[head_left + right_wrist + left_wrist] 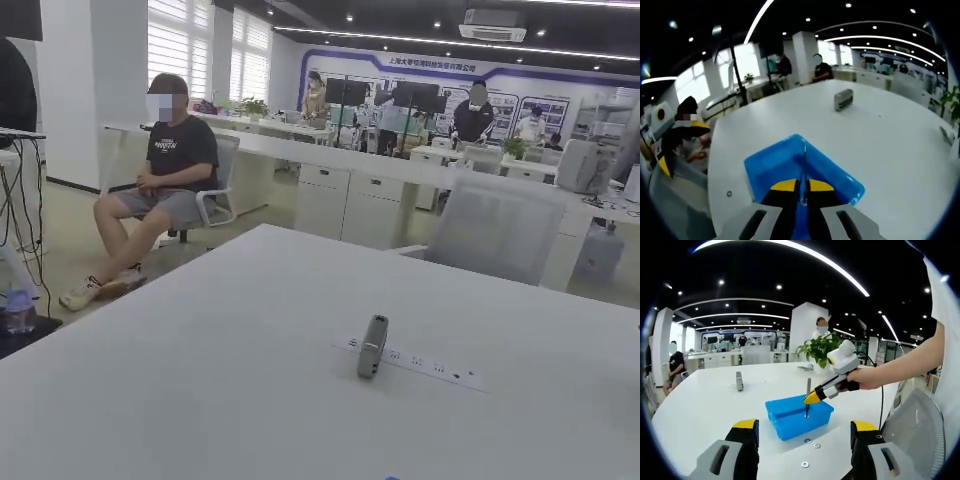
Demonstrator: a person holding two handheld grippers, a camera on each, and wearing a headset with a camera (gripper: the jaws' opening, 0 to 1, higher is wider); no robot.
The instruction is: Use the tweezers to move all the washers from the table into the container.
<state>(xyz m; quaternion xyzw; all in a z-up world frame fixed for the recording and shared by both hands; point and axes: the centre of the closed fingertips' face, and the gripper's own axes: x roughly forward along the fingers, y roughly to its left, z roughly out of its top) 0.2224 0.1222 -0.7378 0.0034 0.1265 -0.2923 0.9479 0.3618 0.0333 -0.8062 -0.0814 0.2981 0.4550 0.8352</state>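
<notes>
Blue container (774, 167) lies beneath tweezers (804, 160) pinched in the right gripper (803, 188); possibly a washer is held: release it low inside. Left gripper (805, 428) spread.

Three small silver metal ring washers (807, 441); one blue rectangular plastic container (798, 416); one pair of thin metal tweezers (808, 388); one grey oblong device (739, 381).

The container (799, 417) is bright blue, on a white worktop (705, 410). The washers (805, 464) beside it and the tweezers (808, 387) above it are silver. The left hand-held gripper (805, 426) and right hand-held gripper (802, 186) have yellow tips.
</notes>
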